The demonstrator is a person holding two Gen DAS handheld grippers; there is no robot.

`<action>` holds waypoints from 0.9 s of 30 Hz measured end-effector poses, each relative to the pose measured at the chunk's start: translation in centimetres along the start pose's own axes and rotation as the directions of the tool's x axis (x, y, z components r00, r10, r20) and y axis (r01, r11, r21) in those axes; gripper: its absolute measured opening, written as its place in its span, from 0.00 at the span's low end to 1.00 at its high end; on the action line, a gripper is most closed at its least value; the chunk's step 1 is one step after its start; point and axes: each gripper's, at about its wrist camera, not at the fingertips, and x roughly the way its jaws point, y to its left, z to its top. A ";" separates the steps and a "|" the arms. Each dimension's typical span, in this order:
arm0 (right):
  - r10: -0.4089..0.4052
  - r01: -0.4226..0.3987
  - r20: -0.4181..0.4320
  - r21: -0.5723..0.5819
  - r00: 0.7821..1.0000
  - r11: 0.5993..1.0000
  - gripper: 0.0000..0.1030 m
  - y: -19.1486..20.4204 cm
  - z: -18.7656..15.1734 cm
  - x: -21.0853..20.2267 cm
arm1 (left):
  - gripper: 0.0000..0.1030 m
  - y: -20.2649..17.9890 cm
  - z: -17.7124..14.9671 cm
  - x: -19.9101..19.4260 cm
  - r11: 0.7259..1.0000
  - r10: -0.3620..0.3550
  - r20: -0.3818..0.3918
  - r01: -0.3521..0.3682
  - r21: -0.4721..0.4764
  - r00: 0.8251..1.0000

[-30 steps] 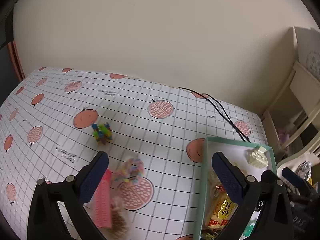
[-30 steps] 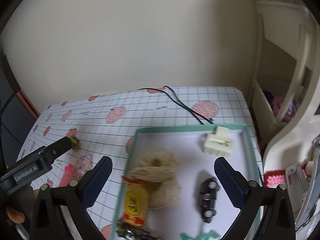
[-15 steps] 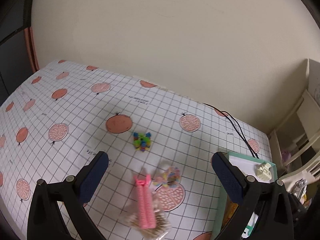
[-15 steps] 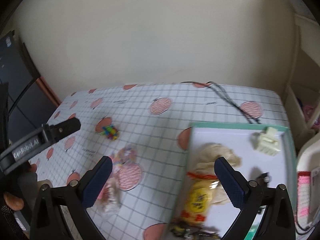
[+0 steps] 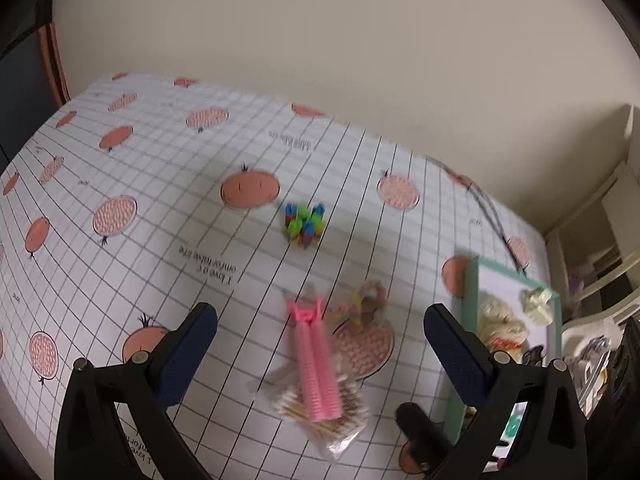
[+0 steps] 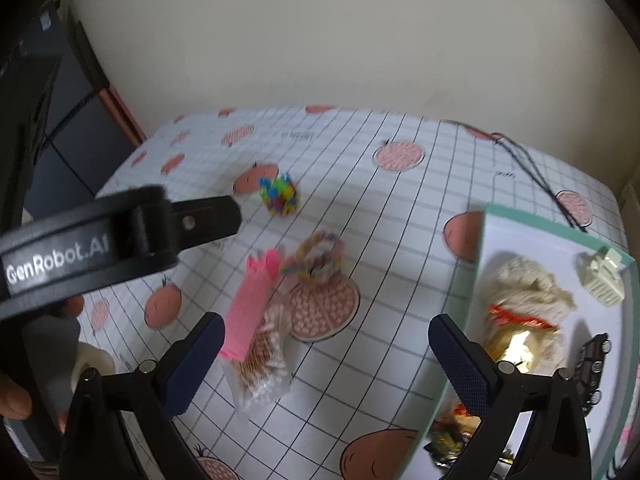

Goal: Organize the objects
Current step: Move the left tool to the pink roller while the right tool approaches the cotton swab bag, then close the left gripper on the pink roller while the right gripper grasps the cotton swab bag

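On tablecloth (image 5: 160, 208): one pink comb (image 5: 316, 364), one bead cluster (image 5: 303, 226); both tools (image 5: 320, 340) (image 6: 324, 356) wide, empty.

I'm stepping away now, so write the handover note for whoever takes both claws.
Left claw: open, empty, above the pink comb.
Right claw: open, empty, near the tray's left edge.
In the tray: twine ball, cream clip, toy car, snack packet.
Left on the cloth: comb lying on the cotton swab bag, beaded bracelet, colourful block toy. Move these into the tray.
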 end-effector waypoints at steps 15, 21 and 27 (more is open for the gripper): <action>0.007 -0.012 -0.094 -0.050 0.996 0.999 1.00 1.3 -1.9 3.5 | 1.00 1.3 -1.9 4.4 0.998 0.061 -0.168 -0.056 0.037 0.984; 0.008 -0.019 -0.134 -0.077 0.991 0.997 1.00 2.3 -2.6 5.0 | 0.95 1.2 -2.4 5.2 0.996 0.069 -0.193 -0.058 0.064 0.979; 0.028 -0.040 -0.164 -0.074 0.986 0.996 1.00 2.5 -3.1 6.2 | 0.81 1.2 -2.8 5.7 0.992 0.095 -0.204 -0.077 0.099 0.974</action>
